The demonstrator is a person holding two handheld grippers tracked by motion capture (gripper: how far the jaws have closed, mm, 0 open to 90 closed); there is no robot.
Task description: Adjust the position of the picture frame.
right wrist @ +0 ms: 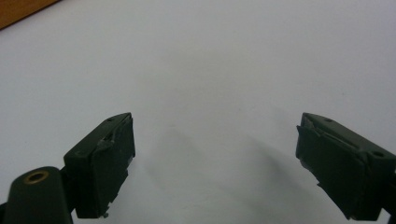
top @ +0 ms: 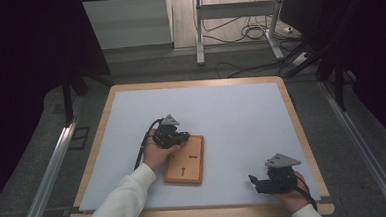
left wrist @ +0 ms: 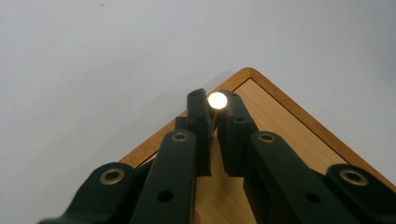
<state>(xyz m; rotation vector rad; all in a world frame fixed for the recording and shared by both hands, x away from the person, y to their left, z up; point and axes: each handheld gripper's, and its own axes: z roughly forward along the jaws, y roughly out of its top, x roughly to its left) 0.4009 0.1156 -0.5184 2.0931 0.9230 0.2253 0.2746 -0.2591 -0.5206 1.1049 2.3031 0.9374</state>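
The left gripper (left wrist: 215, 116) is pinching a small shiny pin (left wrist: 217, 100) (likely stiff, slippery) near its head, over the wooden board (left wrist: 285, 140) at its 12 o'clock corner; the right gripper (right wrist: 215, 154) is resting spread.

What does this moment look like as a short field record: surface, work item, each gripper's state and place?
surface: white mat on a wood-edged table
work item: wooden board with dark markings
left gripper: shut on a small shiny peg, above the board's corner
right gripper: open, nothing between the jaws, over bare mat near the table's front right
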